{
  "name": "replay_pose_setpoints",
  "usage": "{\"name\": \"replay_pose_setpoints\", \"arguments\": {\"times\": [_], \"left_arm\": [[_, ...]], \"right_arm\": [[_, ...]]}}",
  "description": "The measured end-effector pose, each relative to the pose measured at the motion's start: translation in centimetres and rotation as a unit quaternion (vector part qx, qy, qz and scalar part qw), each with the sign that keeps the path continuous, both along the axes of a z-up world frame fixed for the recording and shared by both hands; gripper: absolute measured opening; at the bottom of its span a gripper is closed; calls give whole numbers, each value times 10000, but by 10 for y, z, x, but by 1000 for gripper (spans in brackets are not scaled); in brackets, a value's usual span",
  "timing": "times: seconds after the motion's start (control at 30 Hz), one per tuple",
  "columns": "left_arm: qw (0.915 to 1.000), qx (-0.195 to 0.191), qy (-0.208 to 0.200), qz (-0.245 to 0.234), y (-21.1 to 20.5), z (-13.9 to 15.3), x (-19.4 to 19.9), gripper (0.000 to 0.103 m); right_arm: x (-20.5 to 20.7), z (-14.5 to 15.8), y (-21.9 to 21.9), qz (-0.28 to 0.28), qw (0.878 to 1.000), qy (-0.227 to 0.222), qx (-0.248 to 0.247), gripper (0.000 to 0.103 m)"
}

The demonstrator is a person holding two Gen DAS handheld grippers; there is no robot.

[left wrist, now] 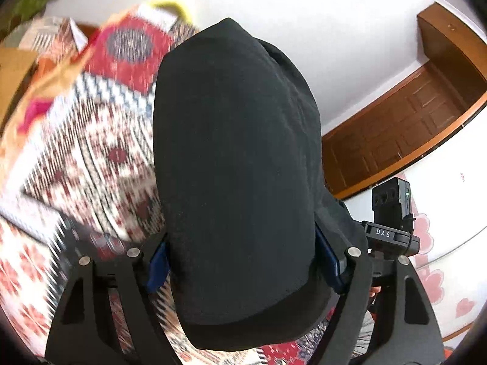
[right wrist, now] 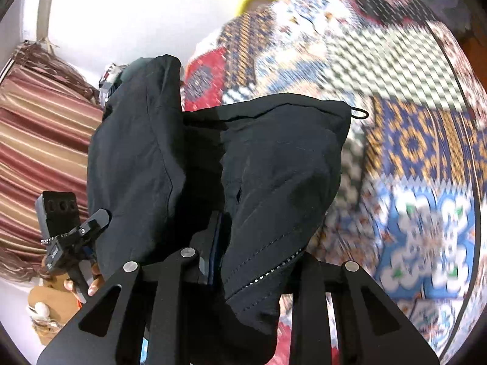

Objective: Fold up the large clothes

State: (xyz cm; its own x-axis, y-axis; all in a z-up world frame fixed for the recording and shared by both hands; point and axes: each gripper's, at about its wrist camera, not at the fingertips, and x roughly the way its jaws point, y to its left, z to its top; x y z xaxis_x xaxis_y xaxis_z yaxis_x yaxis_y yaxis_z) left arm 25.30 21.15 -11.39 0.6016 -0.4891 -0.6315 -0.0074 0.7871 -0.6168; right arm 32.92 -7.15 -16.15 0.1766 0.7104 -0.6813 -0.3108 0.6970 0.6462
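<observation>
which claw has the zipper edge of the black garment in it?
The right claw: white zipper teeth run beside it. The left claw holds only plain fabric of the black garment.

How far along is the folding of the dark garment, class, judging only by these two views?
Done: both grippers have hold of the garment. The left gripper grips a wide bunch of it; the right gripper is shut on a thinner part near the zip. In hand: the garment hangs bunched above the blurred patterned cover. Left: no neat fold shows, so spreading it flat and the folding itself seem still to do.
</observation>
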Motion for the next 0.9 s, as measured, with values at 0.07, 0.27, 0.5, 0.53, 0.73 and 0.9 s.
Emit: {"name": "replay_pose_setpoints", "arguments": {"times": [0.07, 0.27, 0.5, 0.53, 0.73, 0.9], "left_arm": [[9999, -4, -148, 75, 16, 10, 13, 79], [9989, -161, -285, 334, 70, 7, 59, 79], [9979, -114, -15, 630, 135, -38, 106, 79], [9973, -117, 104, 711, 144, -52, 112, 79], [9914, -120, 817, 1015, 182, -126, 122, 81], [9910, 27, 833, 1047, 178, -121, 110, 84]], "right_arm": [[11, 8, 15, 22, 9999, -123, 13, 22], [50, 17, 65, 113, 9990, -440, -44, 22], [99, -35, 132, 179, 9989, -223, -359, 22], [103, -44, 139, 175, 9989, -150, -402, 22], [114, -87, 175, 261, 9968, -163, -740, 28], [106, -85, 171, 263, 9949, -244, -940, 38]]}}
